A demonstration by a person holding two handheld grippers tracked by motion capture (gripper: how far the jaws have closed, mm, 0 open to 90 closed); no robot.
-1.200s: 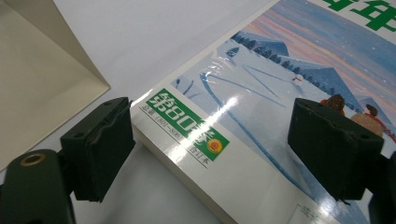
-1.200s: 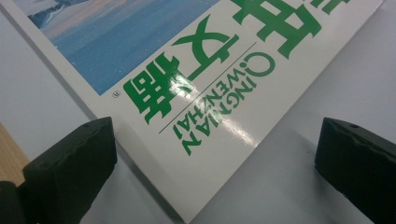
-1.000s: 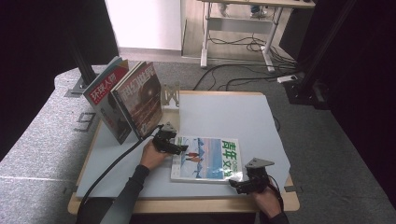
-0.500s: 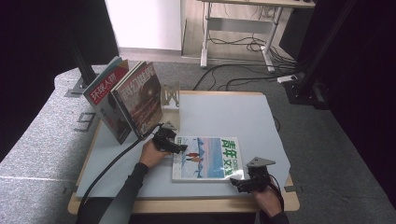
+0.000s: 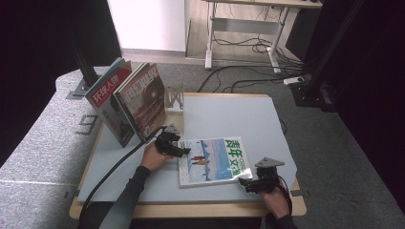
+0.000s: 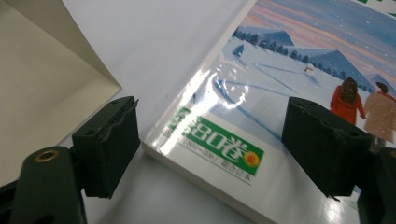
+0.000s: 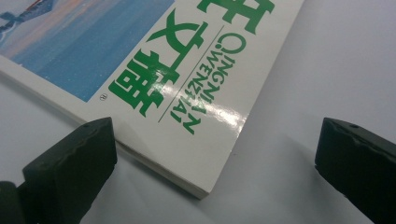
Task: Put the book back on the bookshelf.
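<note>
Magazine point(image 5: 213, 161) flat on worktop point(image 5: 229, 114), near front edge, cover up: snow scene, green title characters. Your left hand-held gripper point(image 5: 184, 151) at its far-left corner, jaws apart and straddling that corner, pads not pressing; jaws have just been closing a little. Your right hand-held gripper point(image 5: 244, 183) at near-right corner, jaws wide apart either side of corner, no contact seen. Two more magazines point(image 5: 129, 102) stand leaning at worktop's left rear, beside metal bookend point(image 5: 174, 98)
</note>
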